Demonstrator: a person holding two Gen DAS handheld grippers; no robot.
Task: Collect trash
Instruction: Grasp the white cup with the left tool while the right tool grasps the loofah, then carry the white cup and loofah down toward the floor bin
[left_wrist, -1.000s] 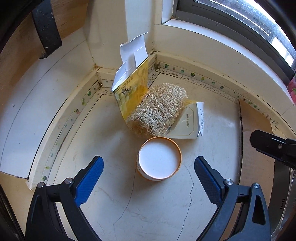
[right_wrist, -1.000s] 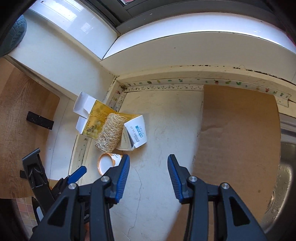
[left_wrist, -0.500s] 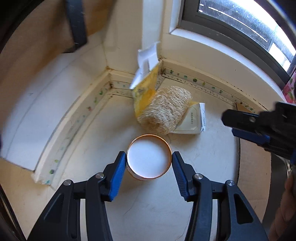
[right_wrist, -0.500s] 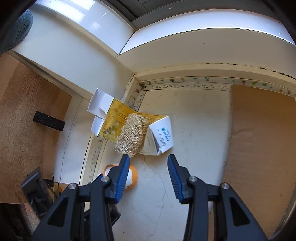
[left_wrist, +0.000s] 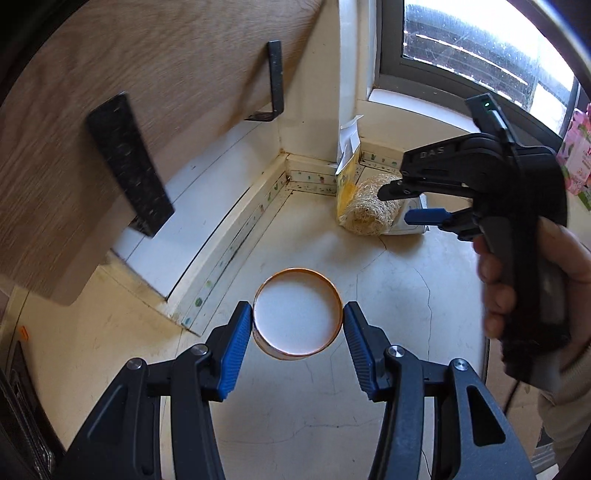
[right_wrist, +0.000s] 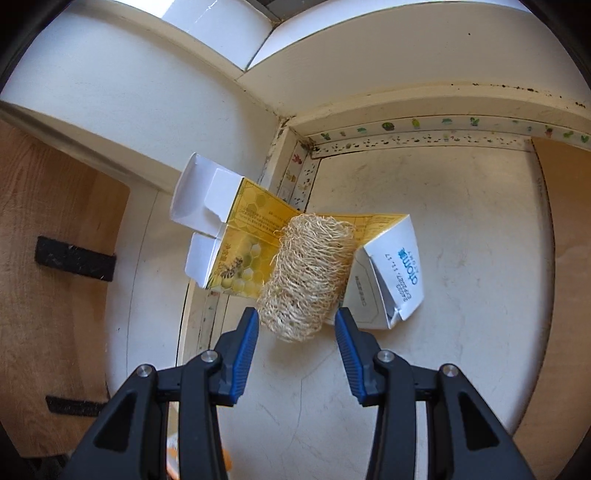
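Clamped across the round orange-rimmed paper cup (left_wrist: 296, 318) with its white inside facing the camera: the left gripper (left_wrist: 297, 332), a blue pad pressed on either side of the rim. Lifted clear of the cracked cream countertop (left_wrist: 388, 295), as judged from the cup's raised look and the missing contact shadow. Likely trouble here: thin paper wall squeezed oval and slipping out between the pads, or the cup tipping if gripped only at the rim.

Aimed steeply down at the coarse tan loofah roll (right_wrist: 306, 280): the right gripper (right_wrist: 296, 334), jaws parted and empty, pads either side of the roll's near end but apart from it. Under the loofah, a flattened yellow honeycomb-print carton (right_wrist: 243, 254) with white flaps splayed toward the wall; touching the loofah's right side, a white folded carton with blue lettering (right_wrist: 395, 280). Risks, by judgement: springy fibres compressing and giving a weak hold; a pad catching the white carton's edge and dragging it along; the yellow carton shifting once the loofah's weight comes off.

Seen from the left wrist: a person's hand (left_wrist: 517, 280) wrapped round the right gripper's black handle, reaching out over the loofah, far beyond the cup.
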